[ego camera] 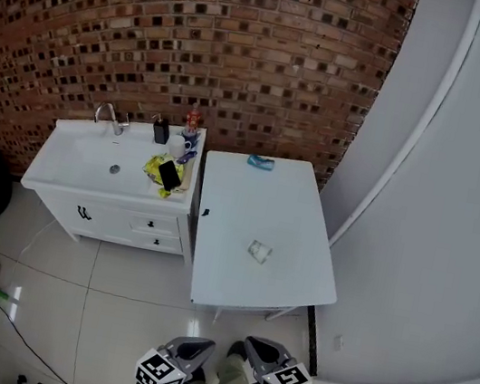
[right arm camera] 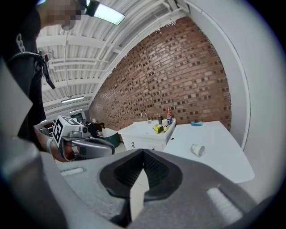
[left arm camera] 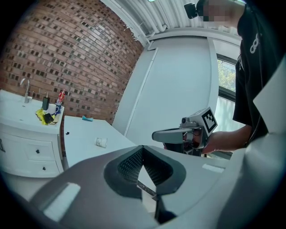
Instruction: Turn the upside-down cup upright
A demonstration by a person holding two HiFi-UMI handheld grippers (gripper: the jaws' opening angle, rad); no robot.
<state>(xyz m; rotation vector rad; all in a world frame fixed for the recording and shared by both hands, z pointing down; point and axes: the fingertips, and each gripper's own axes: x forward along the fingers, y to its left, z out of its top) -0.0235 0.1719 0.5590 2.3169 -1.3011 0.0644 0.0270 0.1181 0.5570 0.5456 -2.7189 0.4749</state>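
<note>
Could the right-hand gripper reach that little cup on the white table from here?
Probably not yet. The right gripper is held near the person's legs, short of the table, jaws closed; the cup sits farther out. Nothing stands between them, so stepping closer should do.

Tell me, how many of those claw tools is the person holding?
2: the left gripper at the head view's bottom, the right gripper beside it, both shut. No others visible.

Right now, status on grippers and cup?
Left gripper shut, empty. Right gripper shut, empty. Cup on white table, untouched. Nothing blocking the approach.
</note>
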